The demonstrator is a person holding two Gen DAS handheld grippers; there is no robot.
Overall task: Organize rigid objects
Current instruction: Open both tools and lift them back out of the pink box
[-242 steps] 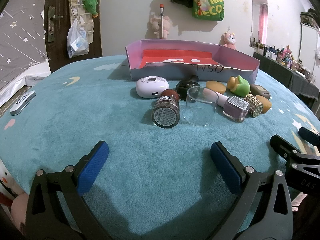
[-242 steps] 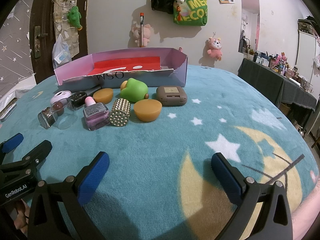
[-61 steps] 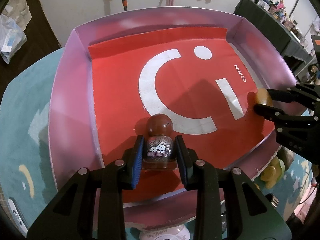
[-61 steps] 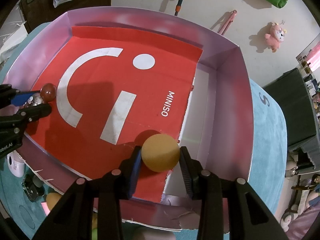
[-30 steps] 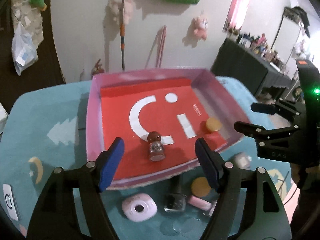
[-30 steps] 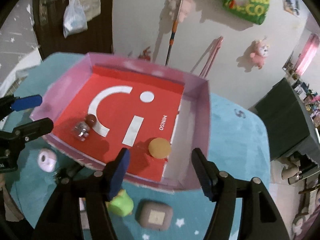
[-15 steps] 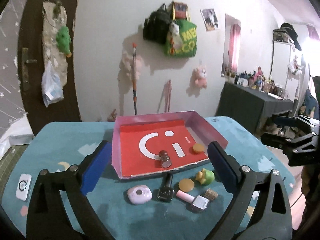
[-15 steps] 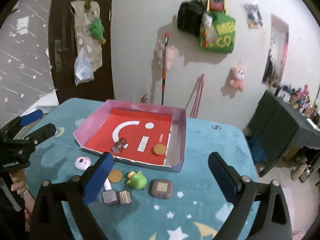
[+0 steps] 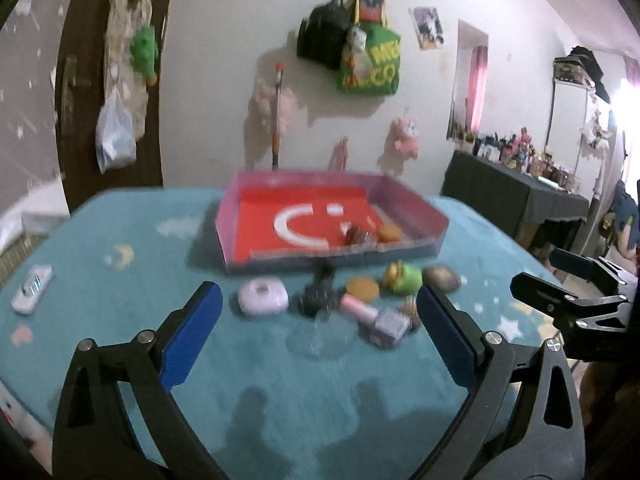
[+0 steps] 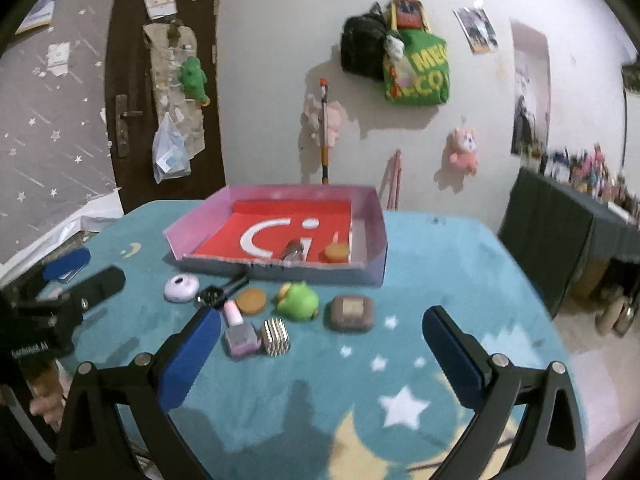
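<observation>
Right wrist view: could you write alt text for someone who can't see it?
A pink tray with a red floor sits on a teal star-patterned blanket, holding a small bottle and an orange disc. More trinkets lie in front, framed by the open right gripper.

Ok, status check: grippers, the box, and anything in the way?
Left gripper and right gripper open, empty, raised above the blanket. Box holds a small bottle and orange puck. Other items lie loose in front; nothing blocking.
</observation>
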